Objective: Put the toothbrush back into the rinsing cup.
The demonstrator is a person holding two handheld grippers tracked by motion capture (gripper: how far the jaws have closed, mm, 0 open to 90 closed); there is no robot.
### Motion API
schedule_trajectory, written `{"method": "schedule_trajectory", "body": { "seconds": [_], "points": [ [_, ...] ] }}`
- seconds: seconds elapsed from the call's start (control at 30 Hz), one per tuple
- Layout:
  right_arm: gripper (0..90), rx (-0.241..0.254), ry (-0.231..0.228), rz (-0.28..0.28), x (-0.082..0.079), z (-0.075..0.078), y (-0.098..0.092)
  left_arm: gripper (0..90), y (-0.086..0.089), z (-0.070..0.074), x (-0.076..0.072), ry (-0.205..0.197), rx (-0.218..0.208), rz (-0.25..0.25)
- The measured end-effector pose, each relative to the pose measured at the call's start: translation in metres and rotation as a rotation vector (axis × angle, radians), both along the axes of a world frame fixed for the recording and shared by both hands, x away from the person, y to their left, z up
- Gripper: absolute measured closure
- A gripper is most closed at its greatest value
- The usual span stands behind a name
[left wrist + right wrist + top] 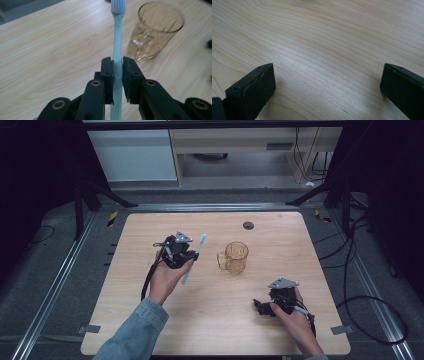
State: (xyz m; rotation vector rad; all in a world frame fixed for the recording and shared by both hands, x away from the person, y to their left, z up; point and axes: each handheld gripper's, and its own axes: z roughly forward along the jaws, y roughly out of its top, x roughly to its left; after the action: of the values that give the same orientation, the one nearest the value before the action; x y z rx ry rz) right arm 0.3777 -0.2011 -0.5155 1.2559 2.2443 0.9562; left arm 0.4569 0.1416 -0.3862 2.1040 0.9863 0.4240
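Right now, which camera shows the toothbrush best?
The left gripper view: the toothbrush fills the middle, handle clamped in the left gripper, bristles up beside the cup. The high view shows it small and thin. The right gripper view looks at bare table.

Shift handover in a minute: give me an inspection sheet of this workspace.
Surface: wooden table, light grain, with a dark round grommet near the far edge.
Job's things: pale blue toothbrush, bristle head away from the person; amber see-through mug standing upright mid-table, apart from the brush.
Clutter: nothing seen.
Grippers: left hand-held gripper shut on the toothbrush handle; right hand-held gripper open, jaws wide apart, low over bare wood.
Cables: one trails from the left hand-held gripper; black loops lie on the floor at the right.
Surroundings: grey floor, metal rails, pale cabinets beyond.
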Motion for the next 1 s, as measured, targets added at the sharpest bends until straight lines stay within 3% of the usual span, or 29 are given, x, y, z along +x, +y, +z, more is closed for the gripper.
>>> {"method": "schedule_trajectory", "body": {
  "seconds": [0.07,0.23,0.27,0.33,0.43,0.53,0.57,0.6,0.8,0.83,0.87,0.97,1.0],
  "points": [
    [0.4,0.000,0.000,0.000,0.000,0.000,0.000,78.8,-0.001,0.002,0.000,-0.024,0.008,0.007],
    [0.4,0.000,0.001,0.000,0.000,0.000,0.000,78.8,-0.005,0.008,0.001,-0.064,-0.024,0.019],
    [0.4,0.000,0.000,0.000,0.000,0.000,0.000,78.8,-0.008,0.011,0.000,-0.098,-0.019,0.004],
    [0.4,-0.001,0.000,0.000,0.000,0.000,0.000,78.8,-0.009,0.011,0.000,-0.110,-0.007,0.004],
    [0.4,0.001,0.004,0.013,0.000,0.000,-0.001,78.8,-0.013,0.010,0.001,-0.123,-0.022,0.011],
    [0.4,0.013,0.017,0.017,-0.002,0.001,-0.001,78.8,-0.013,0.011,0.002,-0.130,-0.087,0.024],
    [0.4,0.013,0.017,0.017,-0.002,0.001,-0.001,78.8,-0.013,0.011,0.002,-0.130,-0.087,0.024],
    [0.4,-0.002,0.001,0.027,-0.001,0.000,-0.002,78.8,-0.012,0.012,0.003,-0.132,-0.109,0.029],
    [0.4,-0.002,-0.002,0.032,-0.001,0.000,-0.003,78.9,-0.016,0.015,0.001,-0.220,-0.158,0.059],
    [0.4,-0.002,-0.002,0.032,-0.001,0.000,-0.003,78.8,-0.016,0.015,0.001,-0.220,-0.158,0.059],
    [0.4,0.003,0.005,0.027,-0.002,0.000,-0.003,78.9,-0.018,0.017,-0.002,-0.254,-0.155,0.062],
    [0.4,0.001,0.004,0.028,-0.002,0.000,-0.003,78.9,-0.021,0.018,-0.004,-0.279,-0.152,0.051],
    [0.4,-0.005,-0.002,0.032,-0.001,0.000,-0.003,78.9,-0.024,0.019,-0.006,-0.307,-0.148,0.046]
  ]
}}
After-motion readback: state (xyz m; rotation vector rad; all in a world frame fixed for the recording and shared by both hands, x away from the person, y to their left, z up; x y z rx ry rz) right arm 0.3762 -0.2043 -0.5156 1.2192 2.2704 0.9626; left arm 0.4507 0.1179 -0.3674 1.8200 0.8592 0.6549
